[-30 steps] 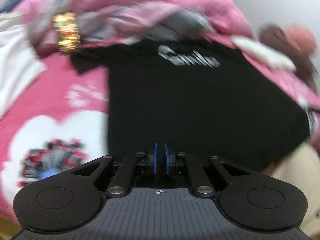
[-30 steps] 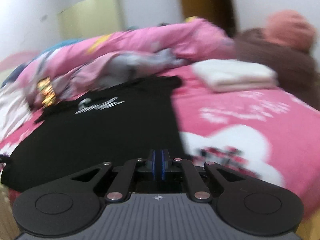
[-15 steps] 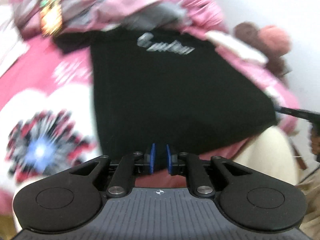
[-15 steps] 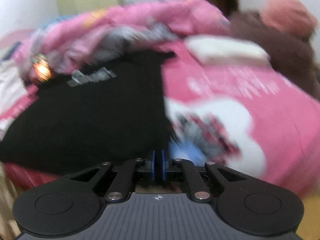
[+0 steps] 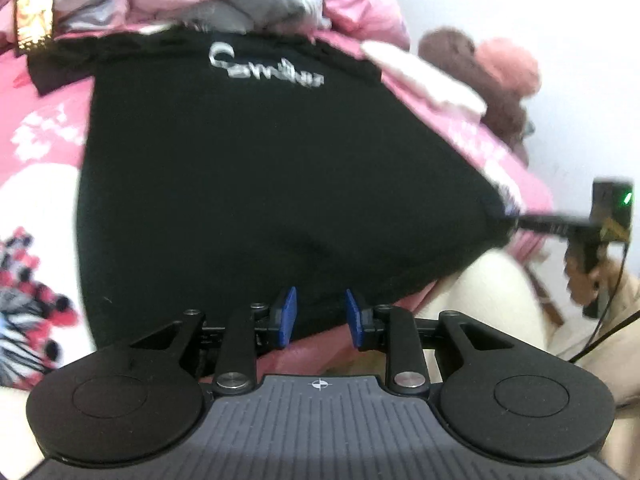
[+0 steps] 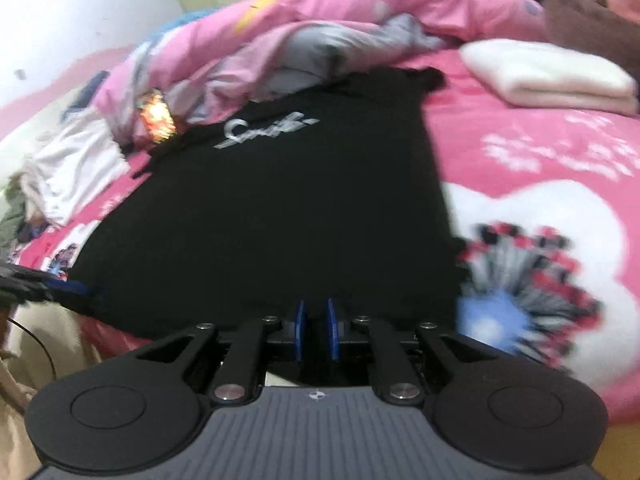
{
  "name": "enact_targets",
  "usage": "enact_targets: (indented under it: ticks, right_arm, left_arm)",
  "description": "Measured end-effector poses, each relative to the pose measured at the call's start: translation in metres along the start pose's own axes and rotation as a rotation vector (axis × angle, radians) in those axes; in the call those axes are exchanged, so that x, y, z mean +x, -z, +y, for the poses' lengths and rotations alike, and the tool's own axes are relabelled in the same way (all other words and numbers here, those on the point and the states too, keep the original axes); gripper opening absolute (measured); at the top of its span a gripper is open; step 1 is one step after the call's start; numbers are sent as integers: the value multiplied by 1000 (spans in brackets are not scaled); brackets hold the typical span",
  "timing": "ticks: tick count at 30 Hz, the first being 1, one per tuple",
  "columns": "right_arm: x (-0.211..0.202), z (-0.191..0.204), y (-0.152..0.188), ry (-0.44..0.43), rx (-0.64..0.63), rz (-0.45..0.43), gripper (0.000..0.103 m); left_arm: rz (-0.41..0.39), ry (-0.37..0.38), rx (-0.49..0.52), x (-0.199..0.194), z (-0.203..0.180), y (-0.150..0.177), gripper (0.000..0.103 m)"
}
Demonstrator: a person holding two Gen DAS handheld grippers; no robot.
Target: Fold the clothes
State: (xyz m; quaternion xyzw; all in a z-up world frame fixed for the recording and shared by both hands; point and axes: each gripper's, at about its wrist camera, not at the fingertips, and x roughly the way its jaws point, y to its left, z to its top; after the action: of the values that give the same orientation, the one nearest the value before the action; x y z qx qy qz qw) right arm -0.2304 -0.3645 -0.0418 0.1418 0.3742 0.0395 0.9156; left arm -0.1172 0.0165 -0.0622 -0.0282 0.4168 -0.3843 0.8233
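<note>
Left gripper and right gripper both opening, astride the black T-shirt's hem at the bed's near edge, pads not pressing.

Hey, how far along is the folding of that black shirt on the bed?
Done: the black shirt lies spread flat on the pink bedspread, print up, and a folded white cloth already sits near the pillows. In hand: the left gripper and right gripper are at the near hem, jaws opening, the hem's edge between them but not pinched. Left: every fold of the shirt.
</note>
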Motion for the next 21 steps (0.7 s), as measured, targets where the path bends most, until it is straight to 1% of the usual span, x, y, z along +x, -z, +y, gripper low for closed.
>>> enact_targets:
  ticks: [2,4,6,8,9,11,14,15,18,21]
  right_arm:
    - [-5,0,-18,5,2,-41,15]
    - [0,5,-47,5,9,-88,16]
    - [19,13,-82,-3,9,-115,17]
    - [46,21,-117,-24,-2,-116,18]
    - [63,26,-132,-30,-10,-103,18]
    - [103,37,-157,-35,-31,-49,18]
    - [166,50,-191,-22,-68,28,18]
    - [186,51,-198,-10,-76,48,18]
    - [238,51,-217,12,-84,91,18]
    - [288,39,-229,53,-93,132,18]
  left_arm:
    - [-34,-6,11,-3,6,-23,30]
    - [-63,-32,14,3,16,-52,32]
    - [-76,-87,1,17,29,-81,33]
    - [-90,-157,-11,36,42,-111,33]
    - [-94,-201,-12,49,51,-124,33]
    - [-87,-286,-15,76,68,-147,33]
    - [-113,-405,26,110,88,-171,33]
    - [-122,-427,19,118,96,-178,33]
    - [-143,-471,-52,141,120,-195,33]
    - [-177,-515,-118,157,142,-198,33]
